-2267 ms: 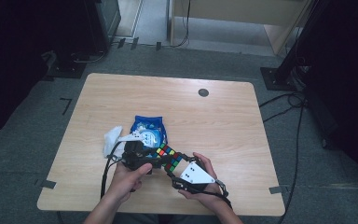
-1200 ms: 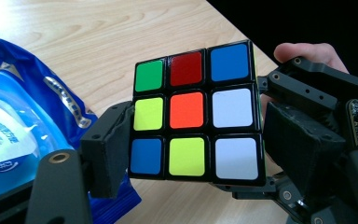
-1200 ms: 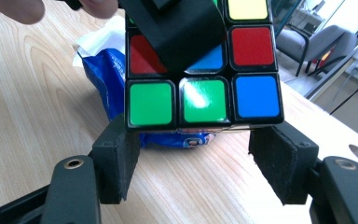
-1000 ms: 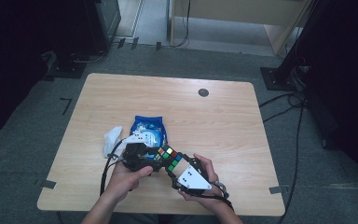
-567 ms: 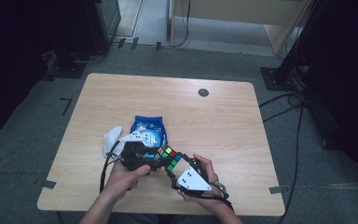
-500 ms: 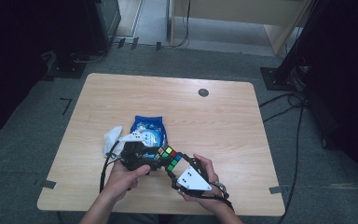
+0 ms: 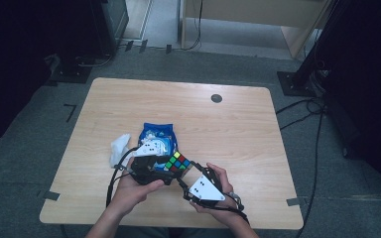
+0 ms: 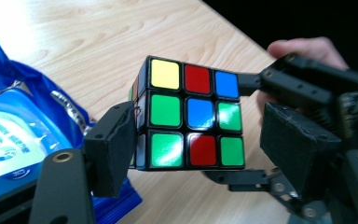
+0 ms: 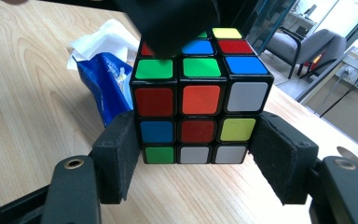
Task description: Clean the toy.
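Right gripper view: right gripper [image 9: 195, 161] clamps the puzzle cube [image 9: 193, 100] at its lower layers; left gripper [image 8: 200, 154] brackets it loosely, unclenched. Judged rigid, light, slick-faced; flat opposite faces suit gripping.

High view looking forward and down from above the near edge, whole bench [image 7: 228, 119] in frame, hands low at centre. Left tool [image 8: 191, 154] view riding close, aimed along its jaws across the bench, puzzle cube [image 8: 191, 121] dead centre, blue packet [image 8: 23, 135] at left. Right tool [image 9: 196, 163] view nearer still and low to the bench top, same cube centre frame, packet at upper left. Cube and packet shared by all three views.
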